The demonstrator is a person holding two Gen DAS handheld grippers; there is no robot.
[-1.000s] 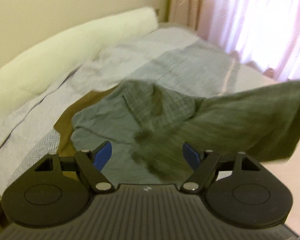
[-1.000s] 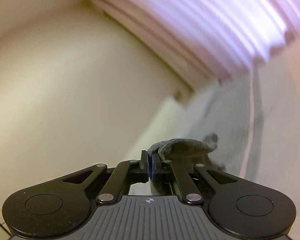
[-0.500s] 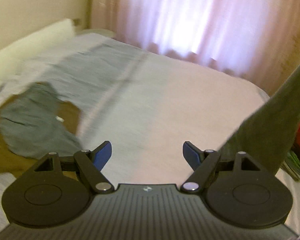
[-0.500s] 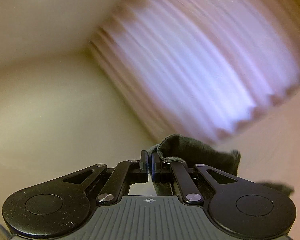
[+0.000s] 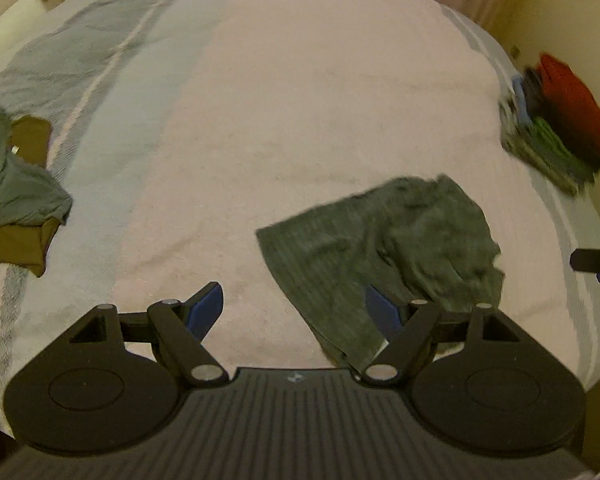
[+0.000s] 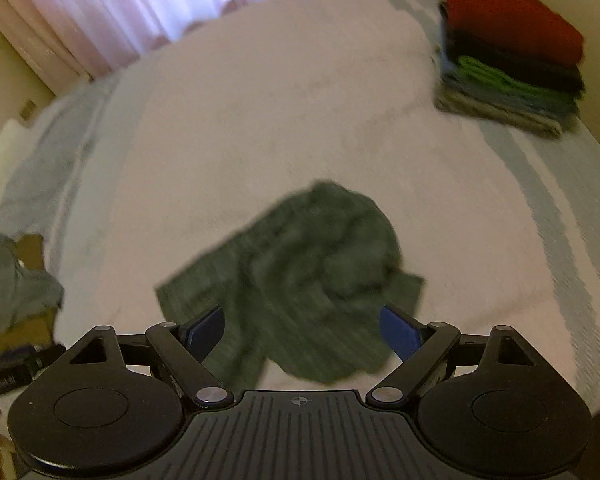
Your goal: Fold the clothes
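A dark green garment (image 5: 384,248) lies crumpled on the pink bedspread (image 5: 300,100), loose and blurred with motion. My left gripper (image 5: 294,296) hangs over it, open, with the cloth's near corner running under its right finger. In the right wrist view the same garment (image 6: 300,272) spreads below my right gripper (image 6: 300,320). Its jaws are opening wide, and the cloth lies beneath and between them with neither pad pressing on it.
A heap of unfolded grey-green and brown clothes (image 5: 12,184) sits at the bed's left side. A stack of folded clothes with a red one on top (image 6: 508,56) stands at the far right edge. Curtains hang behind the bed.
Both grippers swung away from the clothes heap and tipped down over the pink bedspread. The right gripper, shut on the green garment before, has let go; the garment now lies on the bed.
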